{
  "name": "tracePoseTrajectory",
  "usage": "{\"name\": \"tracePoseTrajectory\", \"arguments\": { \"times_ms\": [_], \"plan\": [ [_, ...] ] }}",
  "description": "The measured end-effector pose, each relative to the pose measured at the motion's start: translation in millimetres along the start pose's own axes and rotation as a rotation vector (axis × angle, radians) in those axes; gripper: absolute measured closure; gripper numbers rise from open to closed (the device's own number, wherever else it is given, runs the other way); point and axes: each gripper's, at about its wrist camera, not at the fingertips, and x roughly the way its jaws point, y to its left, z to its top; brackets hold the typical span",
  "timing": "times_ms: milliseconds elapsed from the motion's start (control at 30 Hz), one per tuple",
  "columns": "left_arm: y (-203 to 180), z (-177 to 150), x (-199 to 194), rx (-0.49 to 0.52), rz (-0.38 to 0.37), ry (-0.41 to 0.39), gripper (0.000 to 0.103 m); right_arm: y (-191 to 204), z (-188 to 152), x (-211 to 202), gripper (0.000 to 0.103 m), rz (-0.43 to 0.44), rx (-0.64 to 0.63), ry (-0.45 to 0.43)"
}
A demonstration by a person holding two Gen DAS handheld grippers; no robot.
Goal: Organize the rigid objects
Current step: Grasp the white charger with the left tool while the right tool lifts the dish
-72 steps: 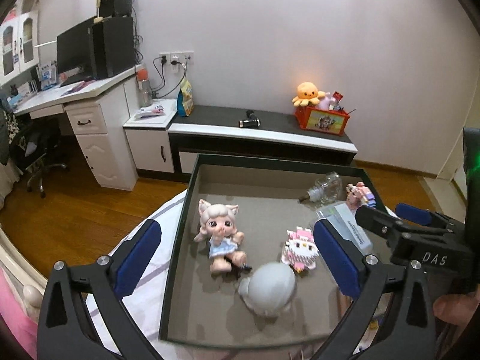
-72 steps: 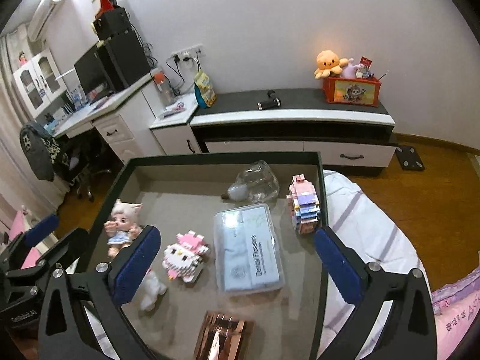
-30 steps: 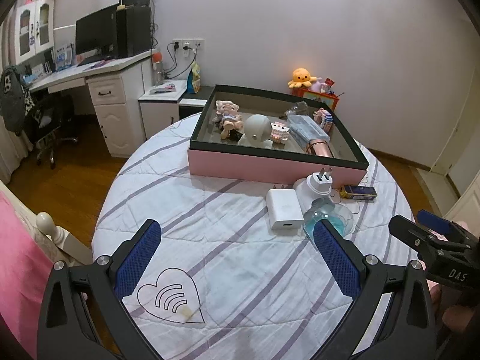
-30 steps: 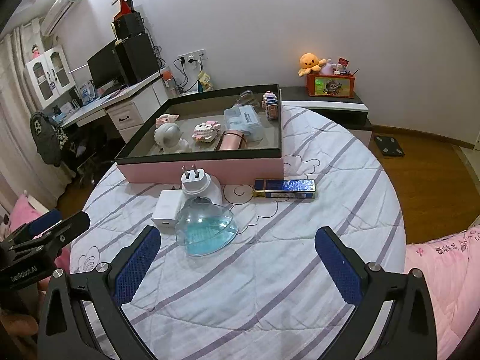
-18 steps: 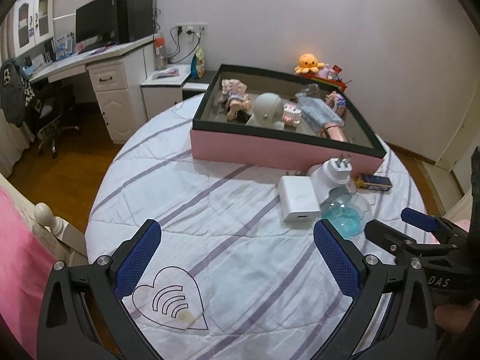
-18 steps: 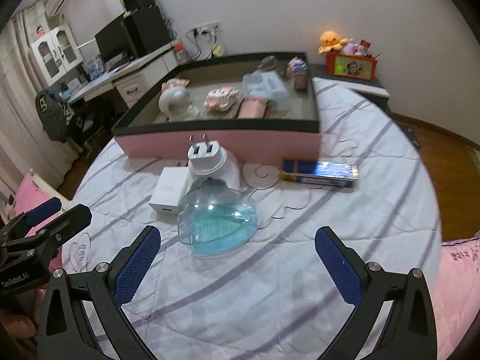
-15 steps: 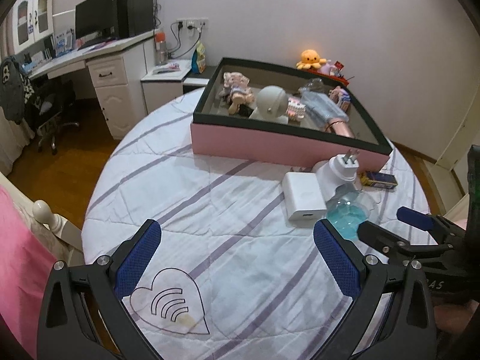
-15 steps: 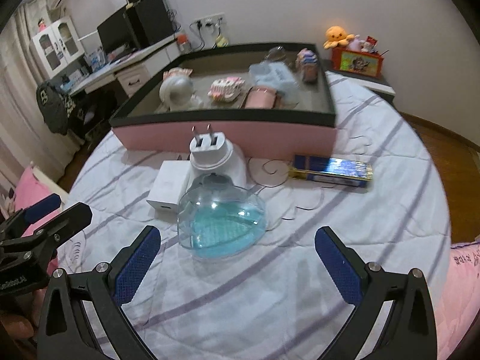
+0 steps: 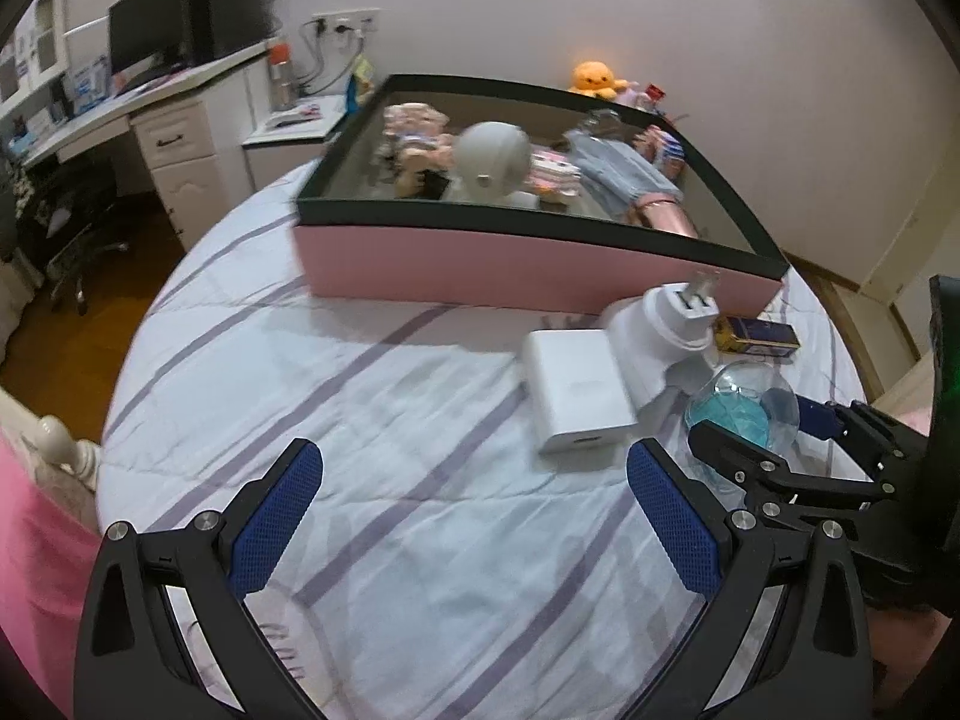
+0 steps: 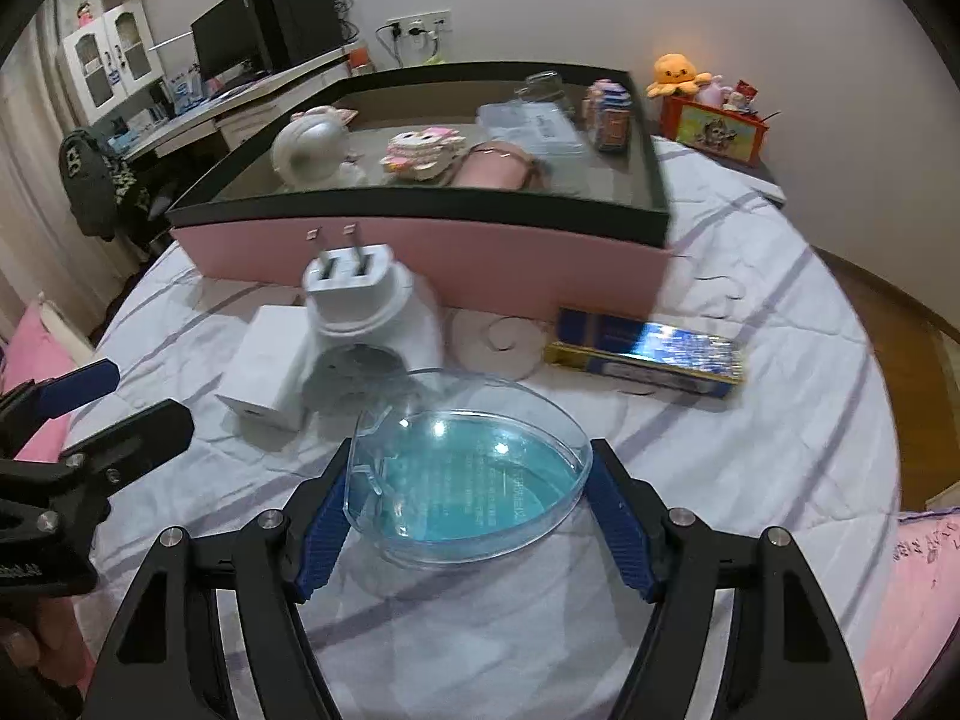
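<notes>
A: Right wrist view: right gripper brackets the clear heart-shaped dish, blue pads touching both sides, near 6 o'clock from the pink tray.

B: Judgement: squeeze evenly, lift straight; white plug adapter sits at 11 o'clock. Left gripper gapes wide, empty.
</notes>
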Motion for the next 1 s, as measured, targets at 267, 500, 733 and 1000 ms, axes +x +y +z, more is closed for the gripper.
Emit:
{"name": "tracePoseTrajectory", "arguments": {
  "times_ms": [267,500,733,1000],
  "plan": [
    [-21.3,15.8,27.7,0.047,0.019,0.017,0.002,-22.6,2.6,-5.7,0.029,-0.025,0.045,-0.009],
    [-17.0,15.7,54.7,0.060,0.058,0.022,0.010,-29.1,1.9,-5.5,0.029,-0.025,0.071,-0.008],
    [-12.4,18.9,44.4,0.083,-0.004,0.015,0.063,-25.6,0.7,-14.5,0.029,-0.012,0.078,-0.024],
    [-1.0,10.4,23.6,0.069,-0.007,-0.001,0.063,-18.8,5.0,-34.5,0.029,-0.011,0.071,-0.061]
  ]
}}
